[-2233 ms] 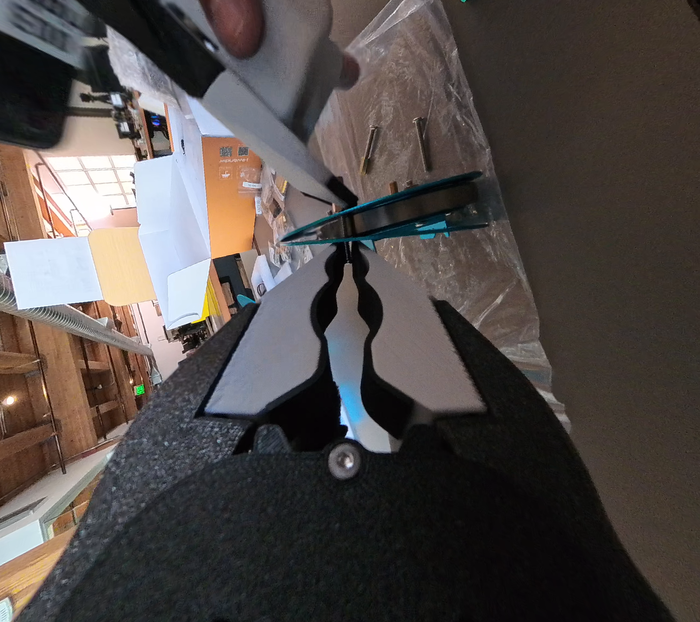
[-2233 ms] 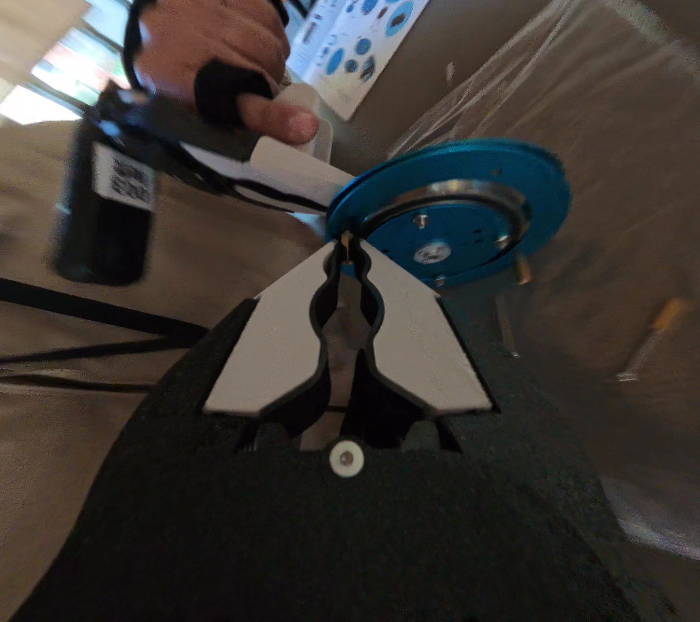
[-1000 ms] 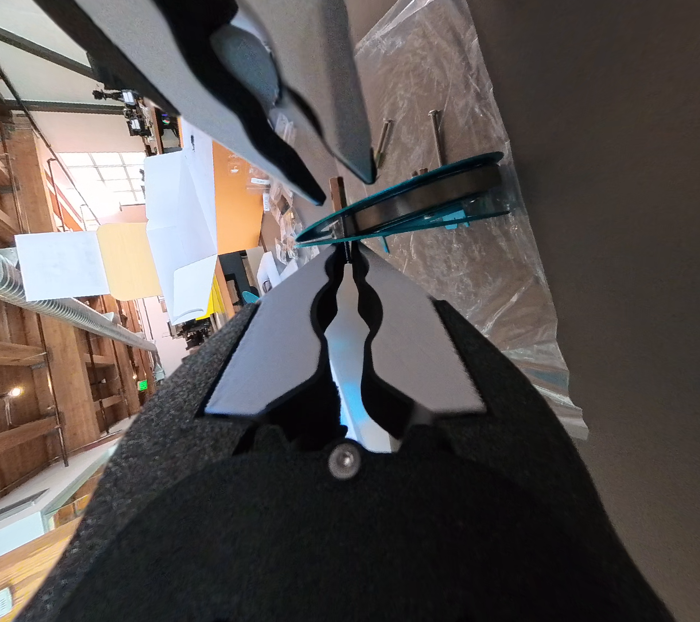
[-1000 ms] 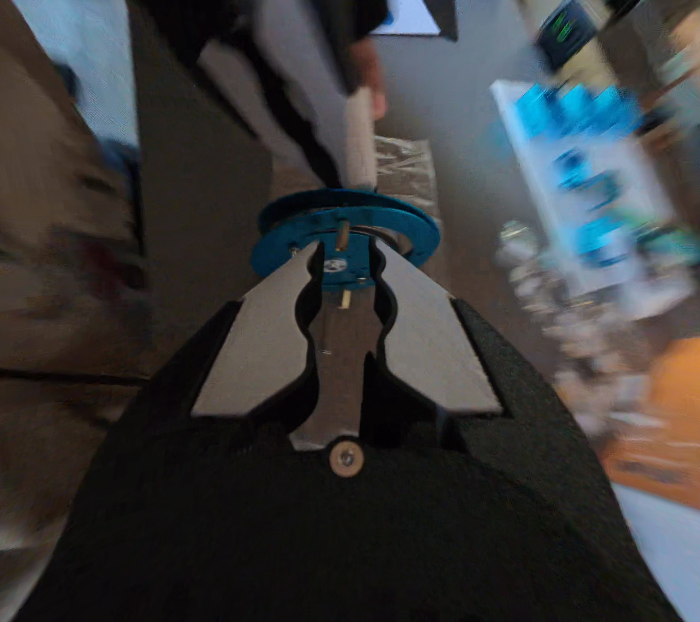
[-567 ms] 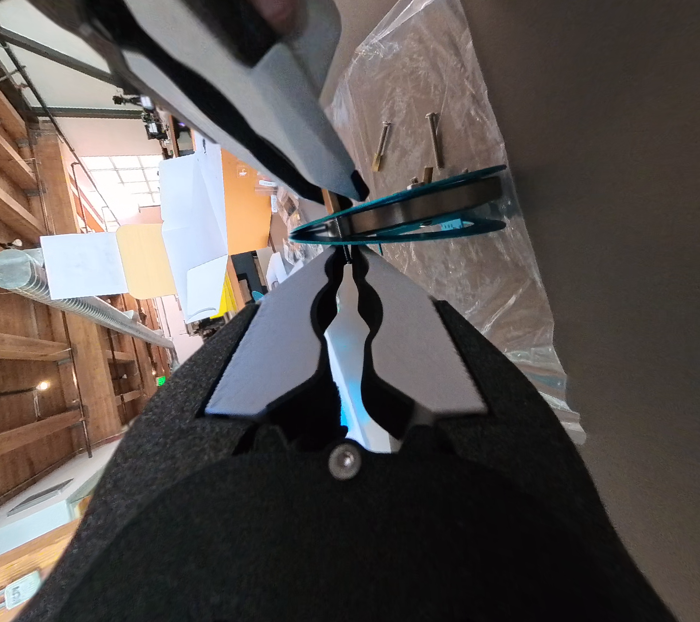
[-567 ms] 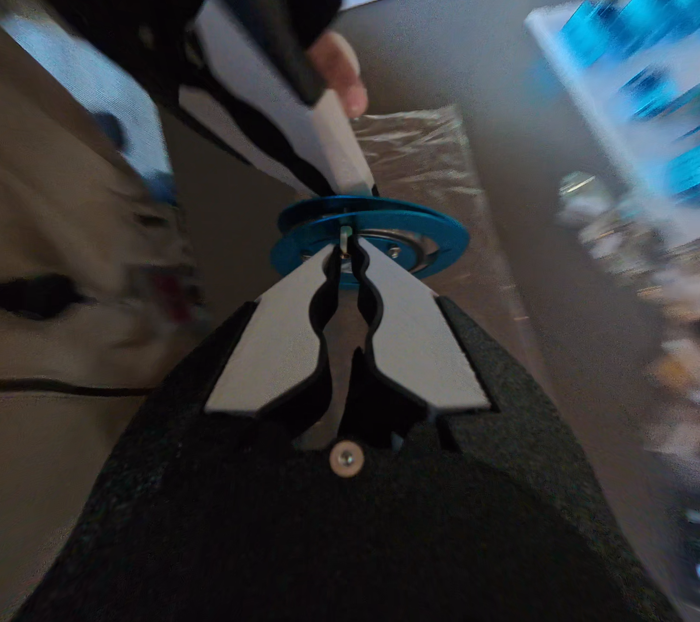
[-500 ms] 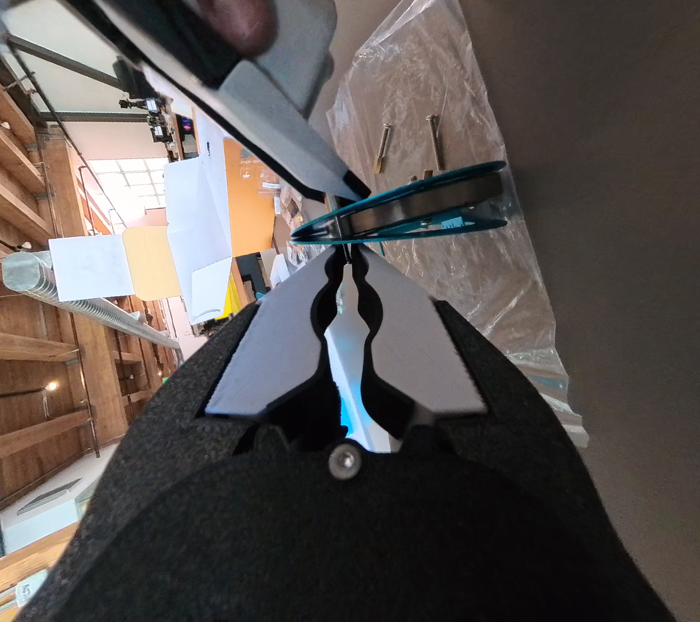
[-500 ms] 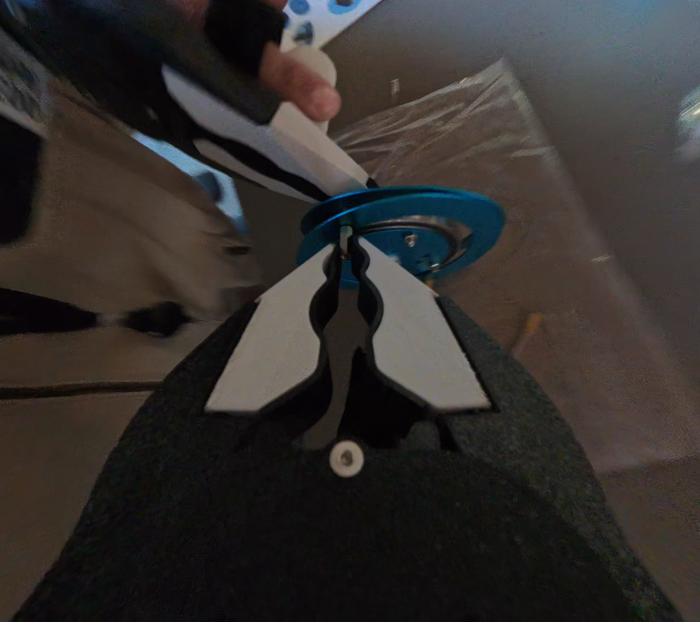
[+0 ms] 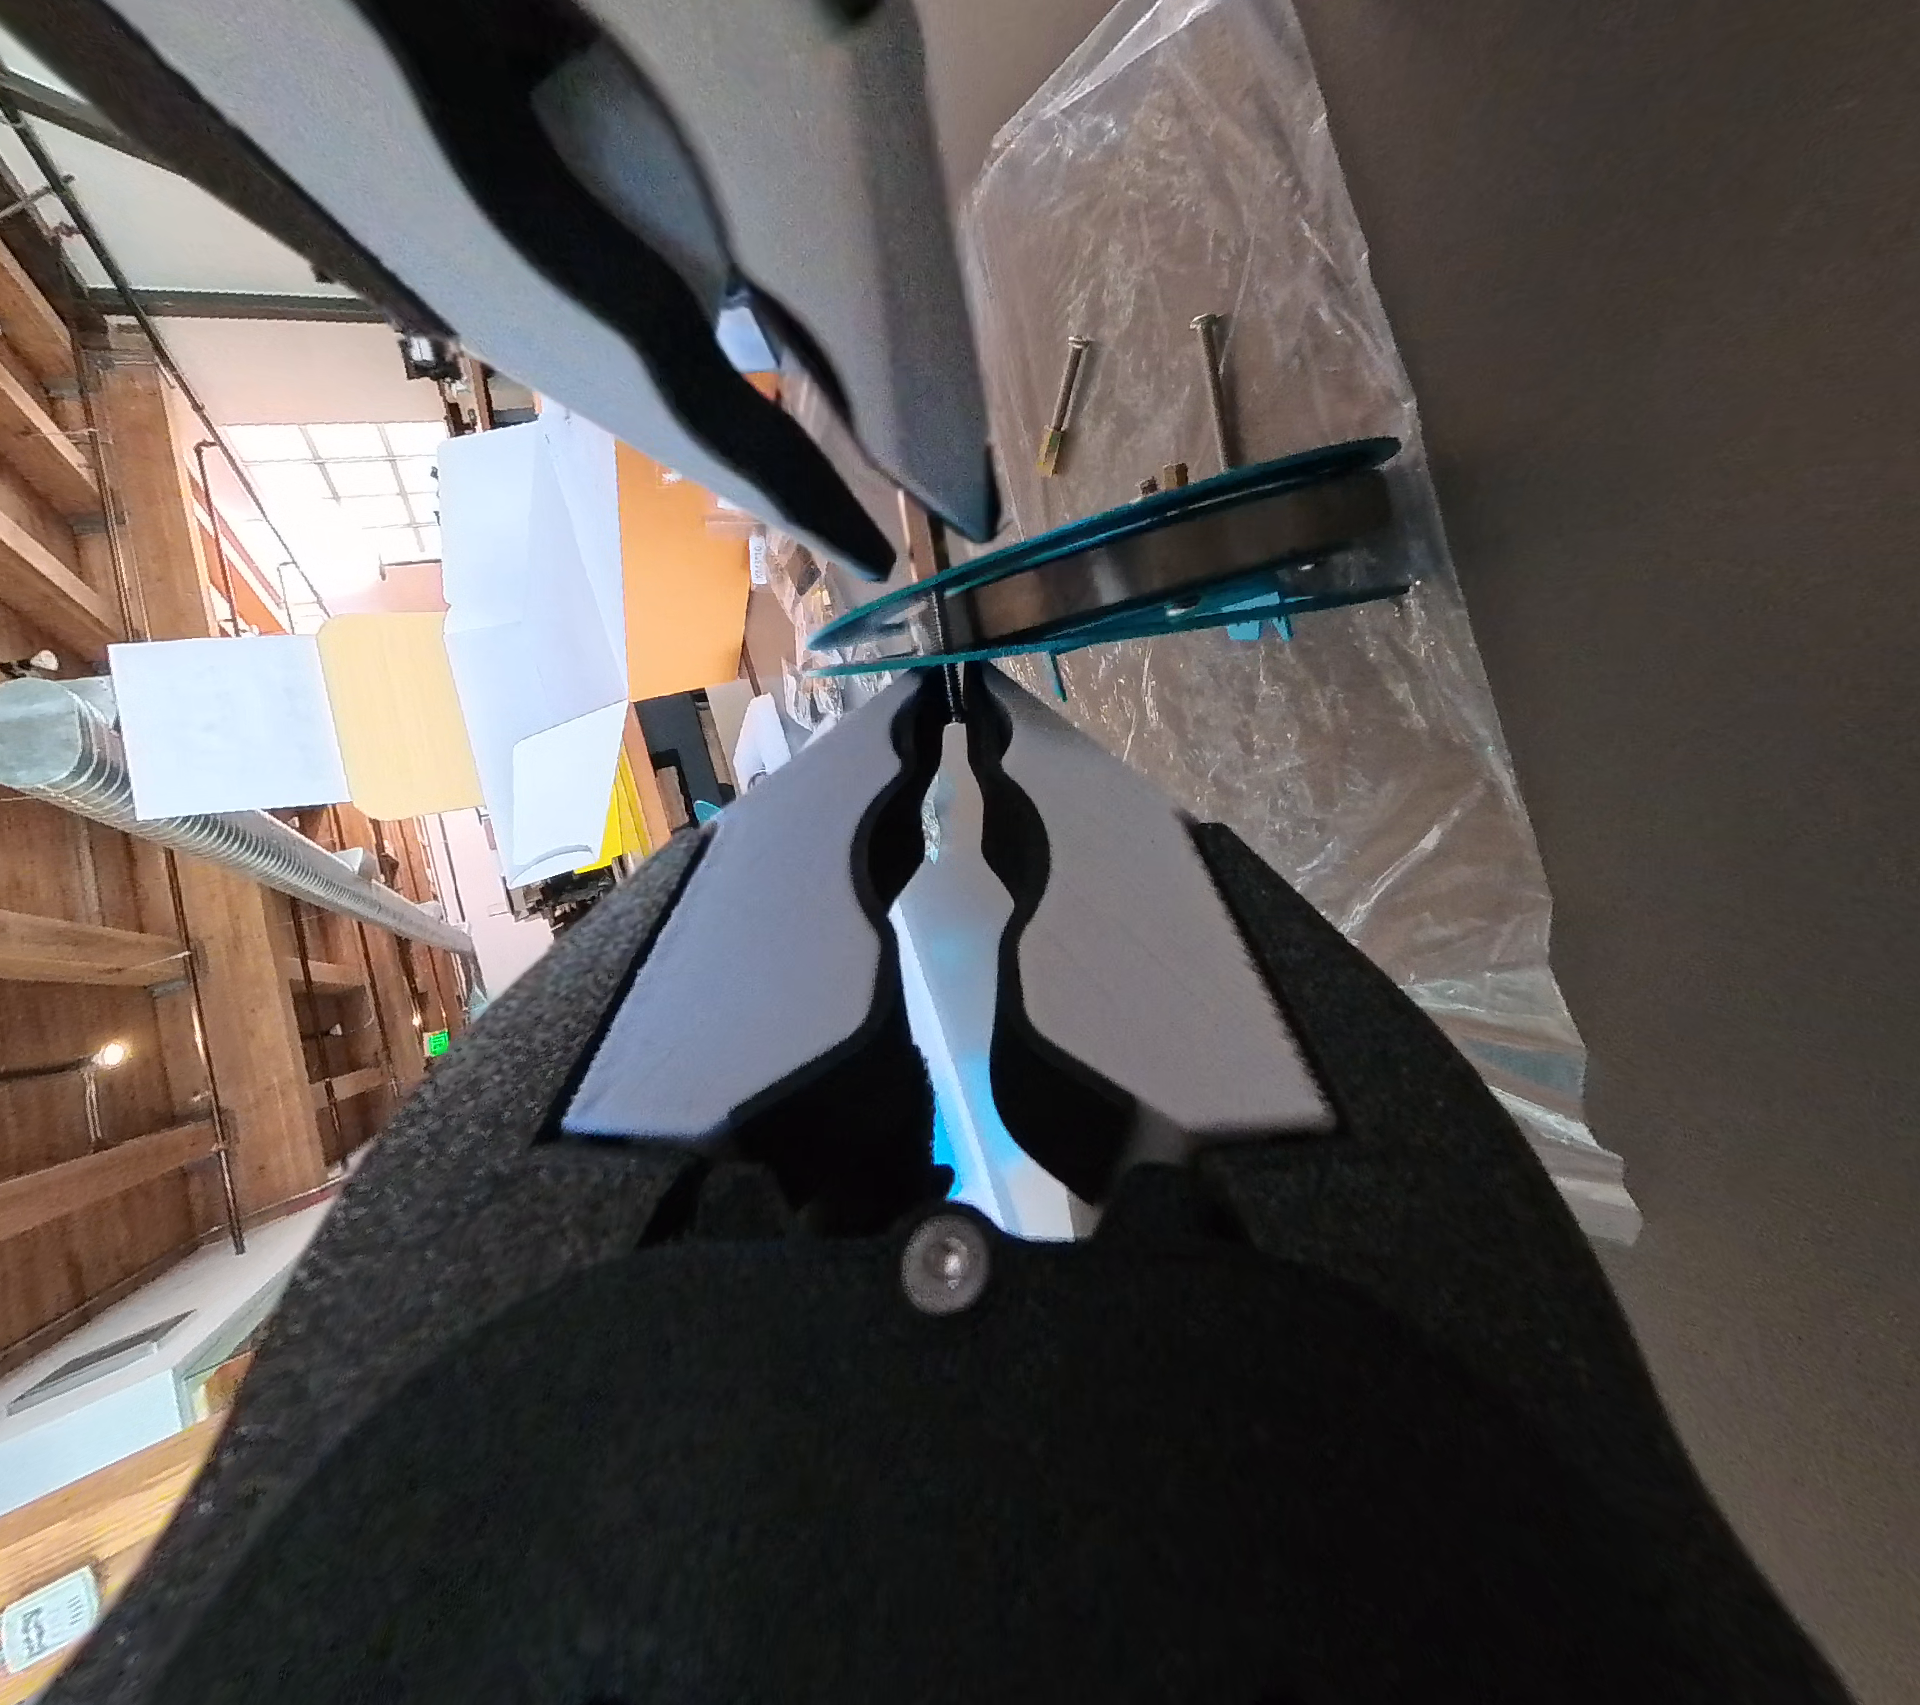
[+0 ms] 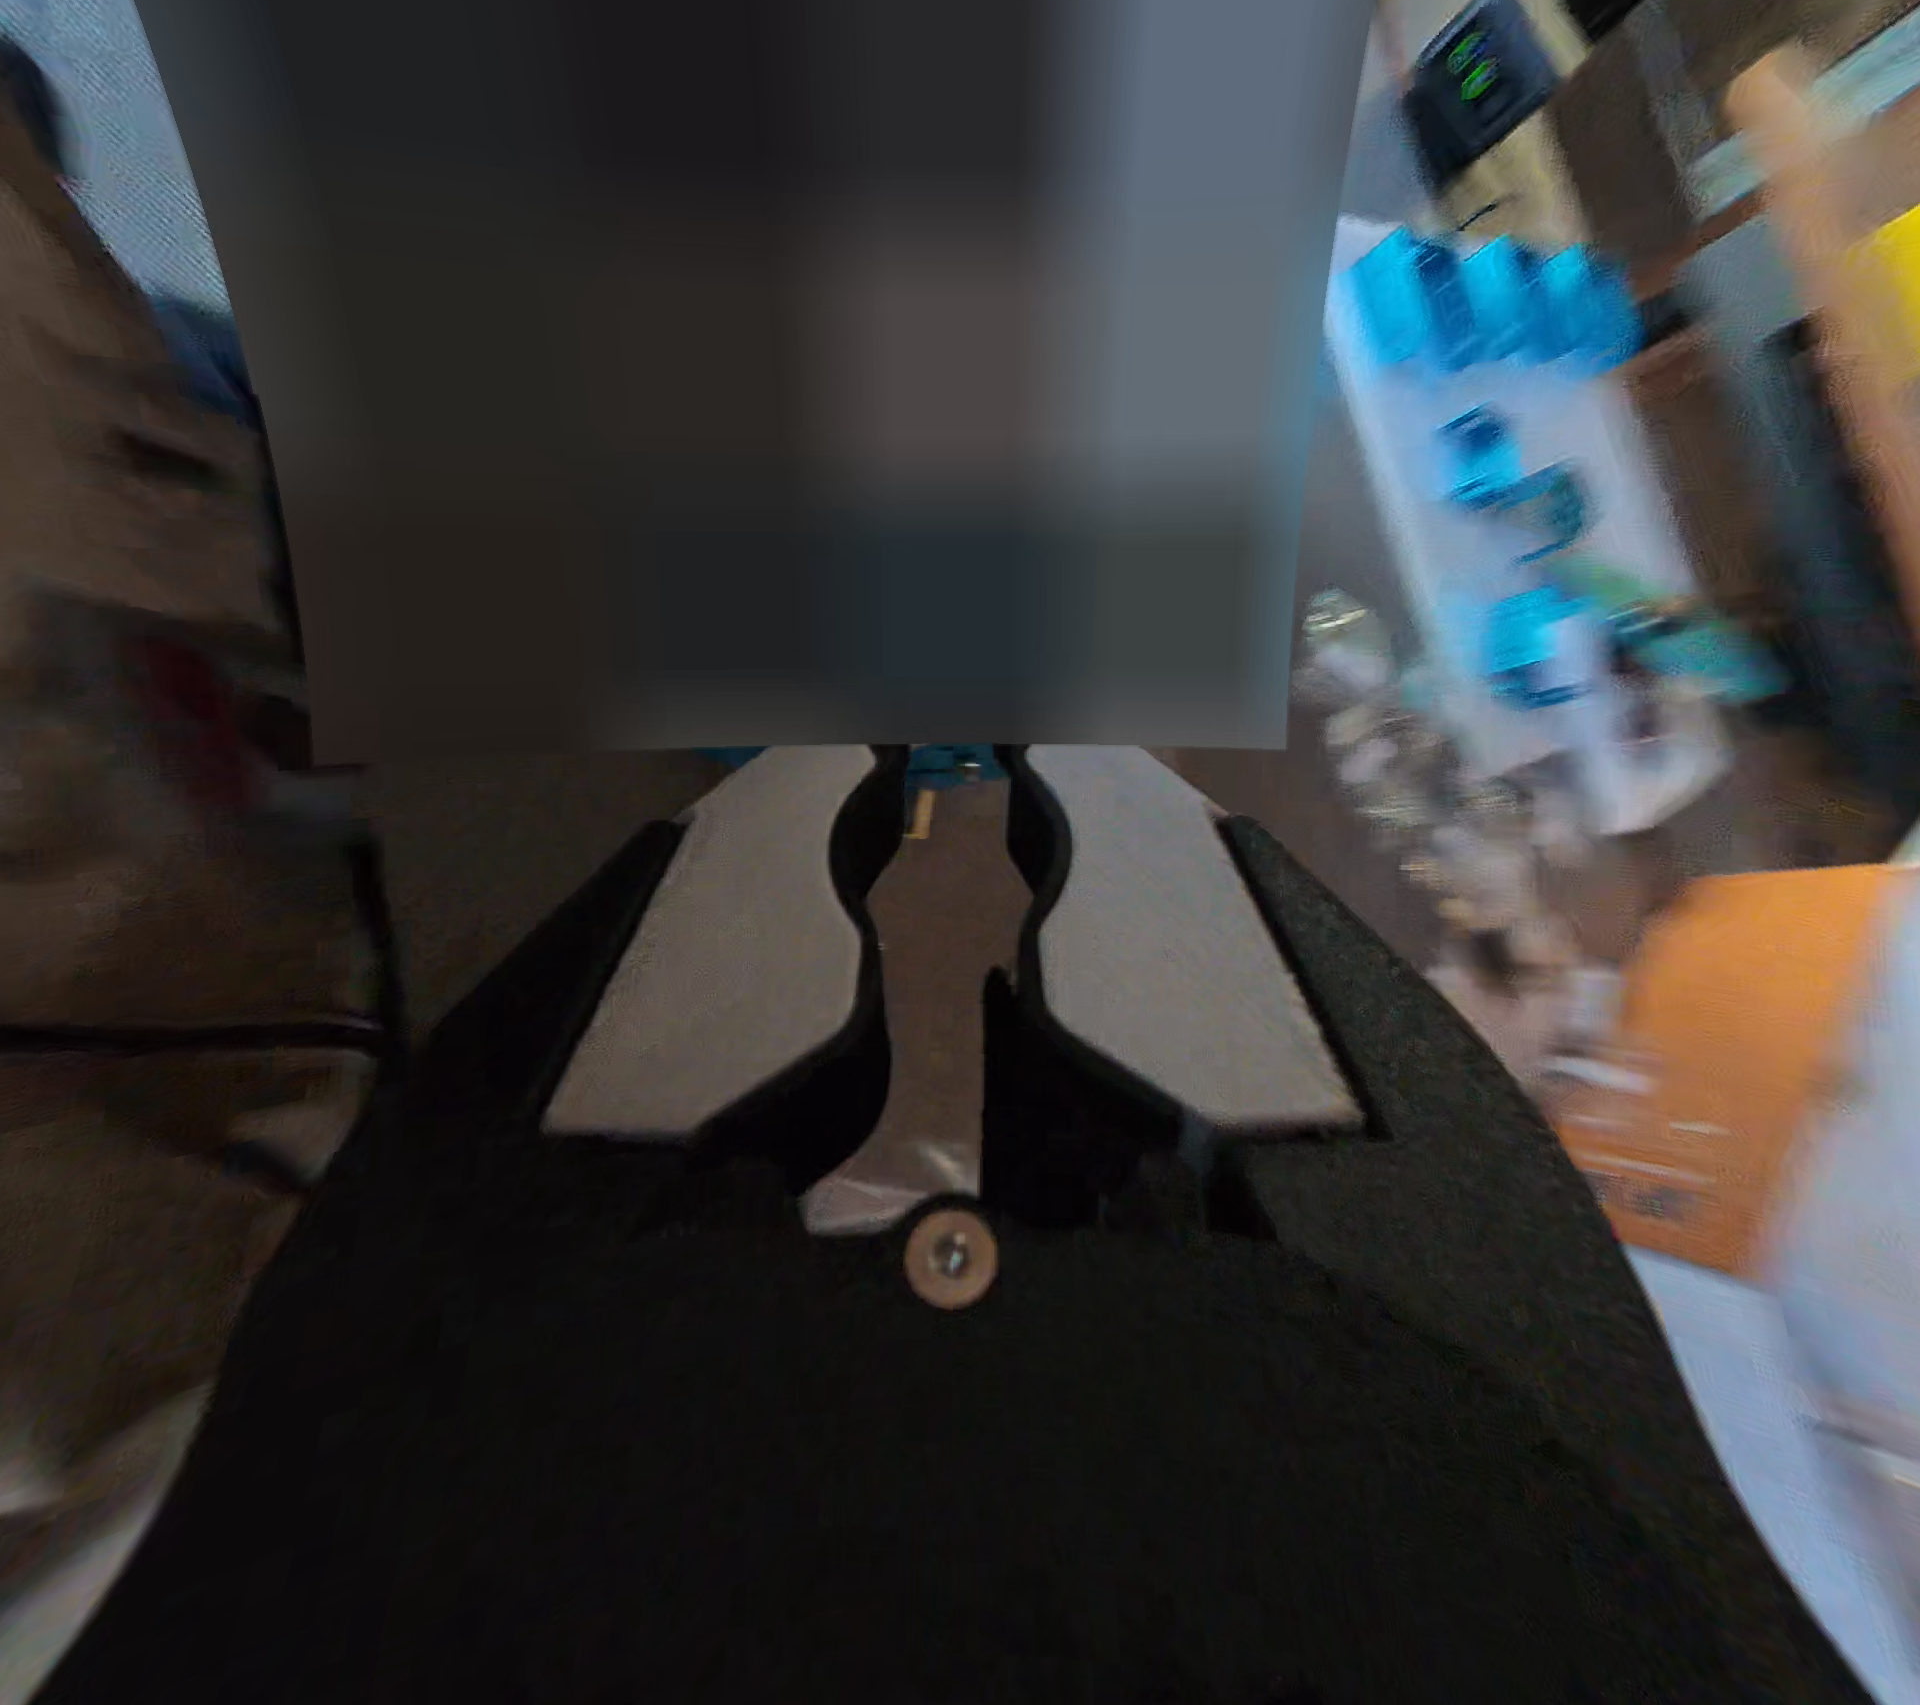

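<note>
The left gripper (image 9: 954, 699) has a rough, grainy matt black body with smooth pale grey fingers (image 9: 790, 907) edged in black, and it pinches the thin rim of a teal disc (image 9: 1122, 554) of smooth, satin-finished metal with a darker polished band between its two plates. Under it lies a crinkled, glossy clear plastic bag (image 9: 1278, 751) on a matt dark table (image 9: 1683, 512), with dull brass-coloured metal bolts (image 9: 1210, 398) on the bag. The right gripper (image 9: 935, 549) shows the same smooth matt grey fingers with black edges.
</note>
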